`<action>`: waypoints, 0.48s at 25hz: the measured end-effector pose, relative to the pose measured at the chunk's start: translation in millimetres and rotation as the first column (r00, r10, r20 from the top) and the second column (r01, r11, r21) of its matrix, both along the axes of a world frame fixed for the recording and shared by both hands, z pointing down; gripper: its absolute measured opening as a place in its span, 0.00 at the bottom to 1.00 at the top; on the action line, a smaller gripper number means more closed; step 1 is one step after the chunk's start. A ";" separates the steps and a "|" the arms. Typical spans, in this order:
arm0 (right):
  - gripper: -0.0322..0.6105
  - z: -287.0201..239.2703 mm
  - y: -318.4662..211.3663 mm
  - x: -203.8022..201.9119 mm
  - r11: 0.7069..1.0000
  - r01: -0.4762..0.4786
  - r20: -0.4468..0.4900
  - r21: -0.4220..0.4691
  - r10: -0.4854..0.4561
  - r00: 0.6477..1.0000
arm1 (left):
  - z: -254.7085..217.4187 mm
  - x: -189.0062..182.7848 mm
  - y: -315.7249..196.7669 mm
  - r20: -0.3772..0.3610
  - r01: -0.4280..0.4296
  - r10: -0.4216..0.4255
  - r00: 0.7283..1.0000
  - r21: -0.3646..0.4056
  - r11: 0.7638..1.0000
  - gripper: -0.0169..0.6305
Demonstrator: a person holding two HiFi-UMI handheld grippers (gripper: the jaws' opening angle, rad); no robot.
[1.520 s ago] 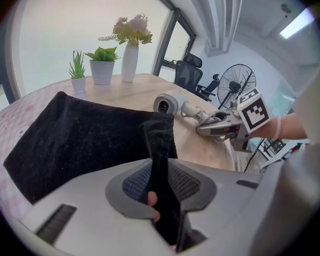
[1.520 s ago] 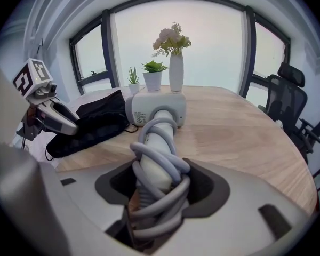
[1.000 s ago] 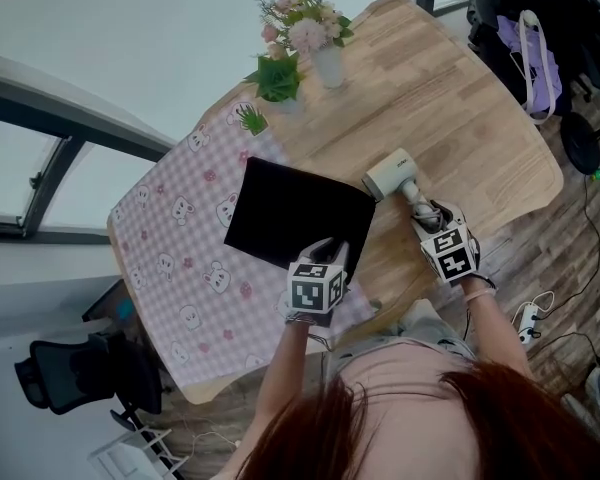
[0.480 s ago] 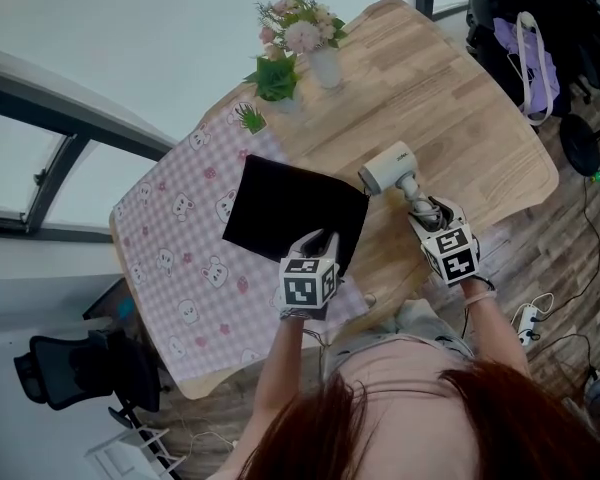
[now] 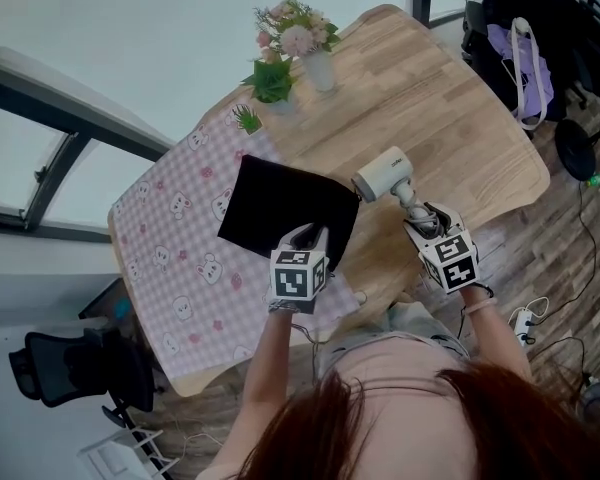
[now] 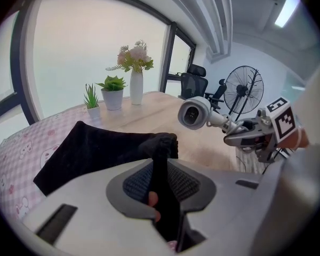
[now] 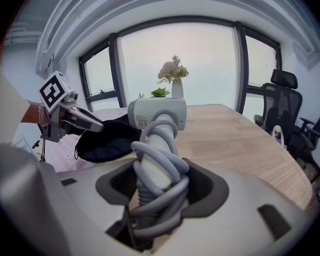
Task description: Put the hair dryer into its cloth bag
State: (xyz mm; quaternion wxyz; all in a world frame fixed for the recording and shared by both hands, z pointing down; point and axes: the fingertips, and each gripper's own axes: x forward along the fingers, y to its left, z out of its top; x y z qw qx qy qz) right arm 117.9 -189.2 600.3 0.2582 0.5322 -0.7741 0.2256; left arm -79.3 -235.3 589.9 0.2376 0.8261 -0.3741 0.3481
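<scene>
A black cloth bag (image 5: 280, 203) lies flat on the table, half on a pink checked cloth (image 5: 180, 258). My left gripper (image 5: 308, 236) is shut on the bag's near edge (image 6: 161, 143) and holds that edge raised, so the mouth (image 7: 104, 140) gapes toward the right. My right gripper (image 5: 423, 216) is shut on the handle of a white hair dryer (image 5: 380, 175), with the grey cord coiled round the handle (image 7: 157, 169). The dryer hangs above the wood just right of the bag, its nozzle (image 6: 194, 112) pointing toward the bag's side.
A vase of flowers (image 5: 320, 63) and two small potted plants (image 5: 272, 78) (image 5: 248, 118) stand at the far edge of the wooden table (image 5: 450, 98). An office chair (image 7: 285, 97) and a fan (image 6: 244, 92) stand beyond the table.
Both grippers have risen. The bag's near edge is lifted higher, and the hair dryer has come up off the wood and a little closer to the bag.
</scene>
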 end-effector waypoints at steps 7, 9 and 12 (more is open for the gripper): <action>0.41 -6.5 16.2 -6.7 0.999 0.043 0.010 -0.003 -0.043 0.999 | -3.9 1.0 -1.9 0.012 -0.009 0.009 1.000 0.009 1.000 0.14; 0.41 -7.9 19.9 -9.1 0.998 0.060 0.009 -0.003 -0.060 0.998 | -6.1 1.4 -2.4 0.012 -0.009 0.009 1.000 0.013 1.000 0.14; 0.41 -10.2 24.6 -13.6 0.996 0.090 0.007 -0.007 -0.090 0.996 | -10.3 0.7 -4.3 0.015 -0.008 0.008 1.000 0.025 1.000 0.14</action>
